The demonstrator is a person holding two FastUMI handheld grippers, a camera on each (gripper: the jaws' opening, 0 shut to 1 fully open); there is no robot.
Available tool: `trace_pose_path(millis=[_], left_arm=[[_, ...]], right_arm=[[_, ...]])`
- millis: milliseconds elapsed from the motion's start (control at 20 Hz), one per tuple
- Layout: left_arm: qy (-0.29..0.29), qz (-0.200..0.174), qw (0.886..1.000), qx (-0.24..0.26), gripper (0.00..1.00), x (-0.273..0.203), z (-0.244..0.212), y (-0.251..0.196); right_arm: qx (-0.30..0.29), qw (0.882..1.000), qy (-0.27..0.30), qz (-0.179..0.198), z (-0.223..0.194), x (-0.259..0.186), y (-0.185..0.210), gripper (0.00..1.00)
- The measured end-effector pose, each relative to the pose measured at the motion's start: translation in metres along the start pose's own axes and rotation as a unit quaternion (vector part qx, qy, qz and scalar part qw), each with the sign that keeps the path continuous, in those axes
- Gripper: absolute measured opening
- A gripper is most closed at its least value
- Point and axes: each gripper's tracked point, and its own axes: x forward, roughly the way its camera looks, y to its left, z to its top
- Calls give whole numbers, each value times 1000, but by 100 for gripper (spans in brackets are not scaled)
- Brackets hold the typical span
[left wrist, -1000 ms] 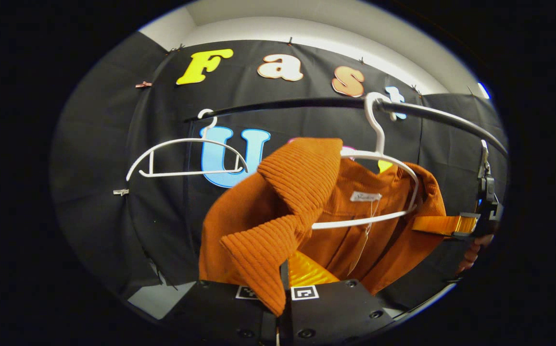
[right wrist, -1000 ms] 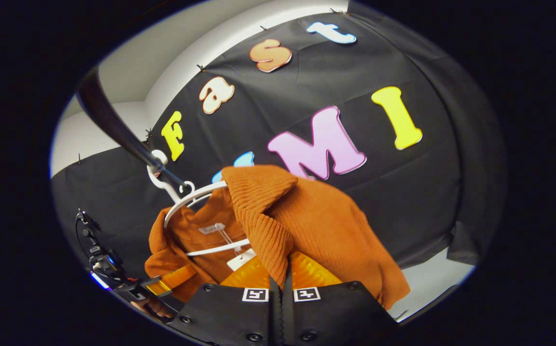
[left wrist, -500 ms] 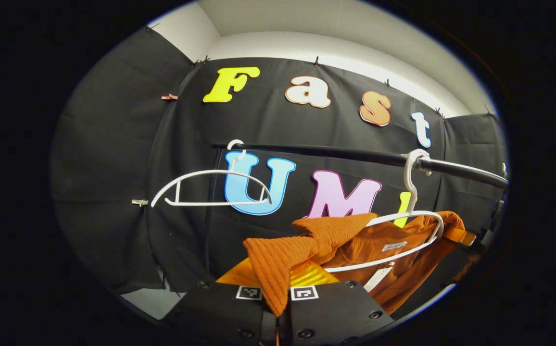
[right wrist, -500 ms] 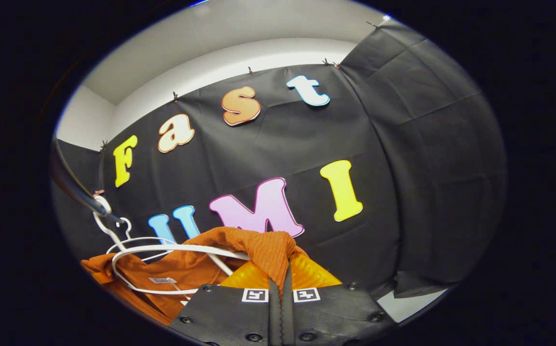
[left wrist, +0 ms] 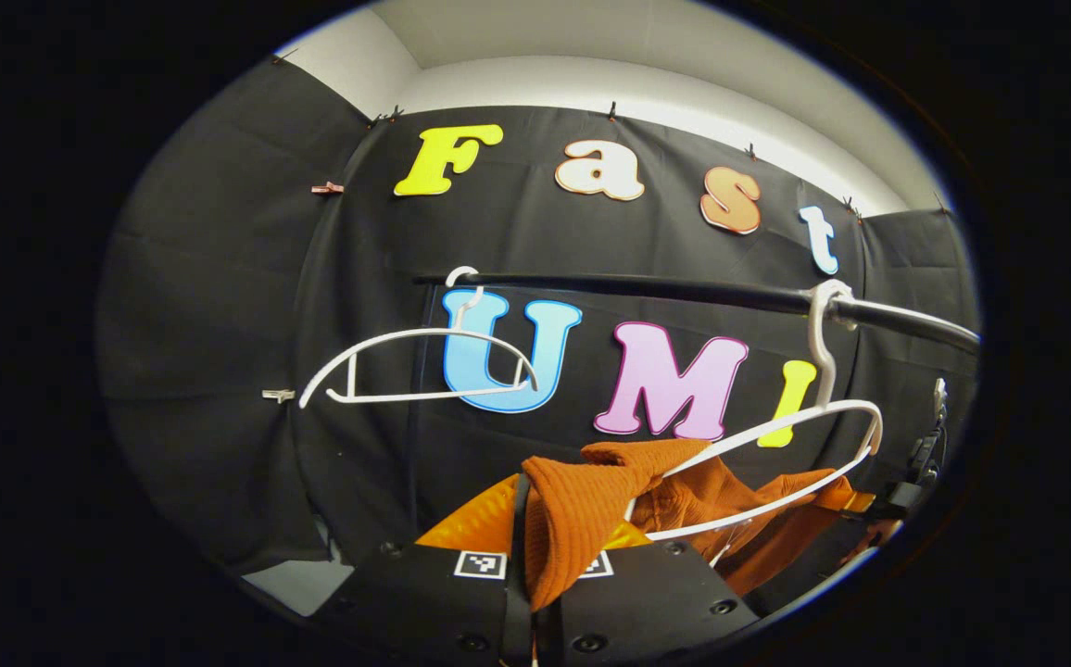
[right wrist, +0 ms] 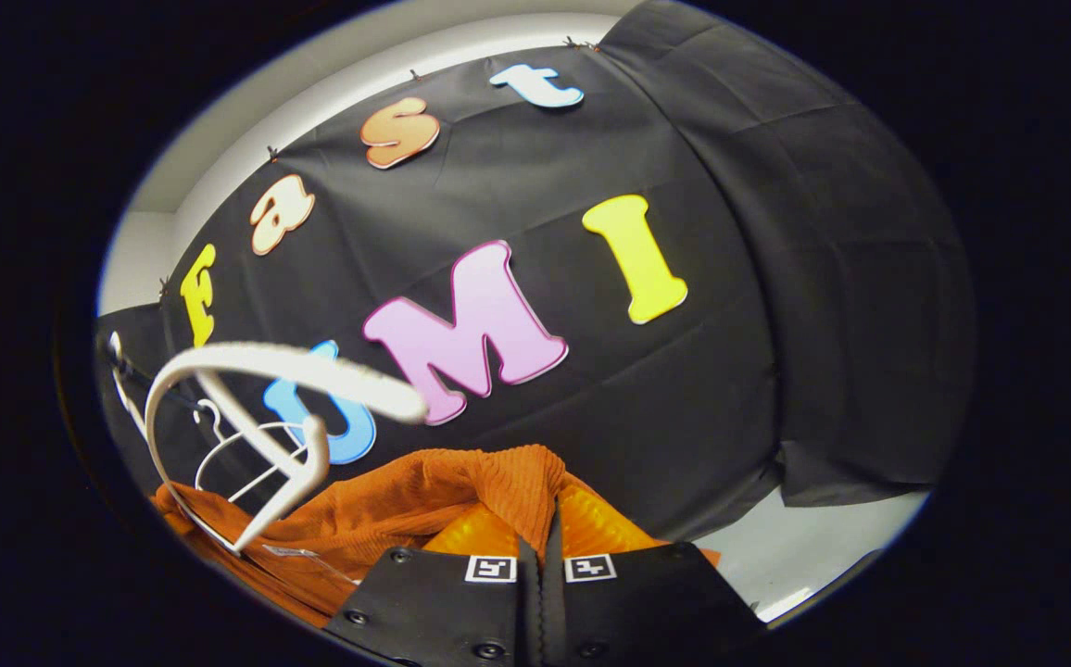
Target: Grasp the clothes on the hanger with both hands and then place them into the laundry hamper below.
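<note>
An orange ribbed sweater [left wrist: 582,505] hangs slack between my two grippers, below a white hanger [left wrist: 800,435] that hooks on the black rail [left wrist: 684,295]. The hanger's shoulders are bare; the cloth sags under its bottom bar. My left gripper [left wrist: 535,556] is shut on one shoulder of the sweater. In the right gripper view the sweater [right wrist: 443,496] bunches at the bottom, and my right gripper [right wrist: 540,547] is shut on its other shoulder. The same hanger [right wrist: 248,408] swings close at the left, blurred. The right gripper [left wrist: 915,463] also appears at the far right of the left gripper view.
A second, bare white hanger [left wrist: 420,366] hangs on the rail further left. Black cloth covers the booth wall behind. A strip of pale floor [right wrist: 823,556] shows at the lower right of the right gripper view.
Both grippers have pulled the sweater down and off the hanger's shoulders. The hanger, earlier inside the garment, now swings free above the cloth.
</note>
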Motion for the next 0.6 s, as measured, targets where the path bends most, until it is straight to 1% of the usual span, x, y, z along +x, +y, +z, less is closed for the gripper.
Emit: trace_pose_path(millis=[150, 350, 450, 600], left_arm=[[22, 28, 999, 13, 9, 1, -23, 30], [62, 37, 997, 21, 9, -2, -72, 53], [83, 30, 996, 22, 9, -5, -100, 55], [113, -6, 994, 8, 8, -16, -135, 32]], right_arm=[[5, 998, 33, 44, -40, -17, 25, 4], [34, 993, 71, 86, -77, -42, 50, 4], [31, 990, 84, 107, -91, -54, 64, 4], [25, 982, 107, 152, -113, -71, 92, 4]])
